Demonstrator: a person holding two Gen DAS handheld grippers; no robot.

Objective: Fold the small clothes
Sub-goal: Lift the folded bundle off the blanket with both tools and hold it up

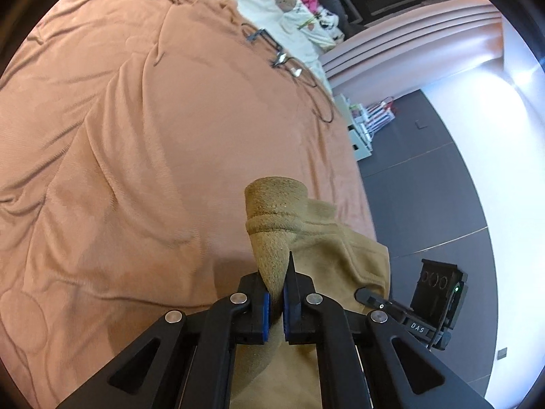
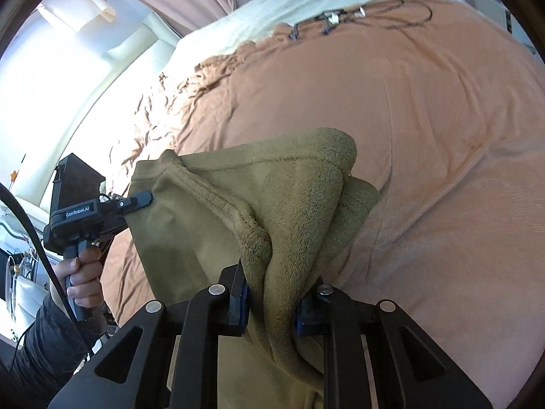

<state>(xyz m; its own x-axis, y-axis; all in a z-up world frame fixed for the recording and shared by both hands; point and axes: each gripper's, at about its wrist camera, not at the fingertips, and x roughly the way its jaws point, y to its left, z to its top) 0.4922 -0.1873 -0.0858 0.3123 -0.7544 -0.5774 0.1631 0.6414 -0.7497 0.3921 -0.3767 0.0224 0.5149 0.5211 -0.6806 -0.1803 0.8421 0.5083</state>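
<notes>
Left hand-held gripper (image 1: 276,301) is clamped on an edge of the olive garment (image 2: 272,197); right hand-held gripper (image 2: 270,298) pinches a bunched fold. Garment hangs between them above the orange-covered bed (image 1: 136,136). Cables (image 2: 374,10) lie well apart.

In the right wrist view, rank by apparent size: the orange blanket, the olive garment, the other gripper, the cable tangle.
1. orange blanket
2. olive garment, though its nearness to the camera inflates it
3. left gripper and cable tangle look alike; unranked, since the cables lie farther away.

Garment (image 2: 238,204) bottom cut off by frame edge.
</notes>
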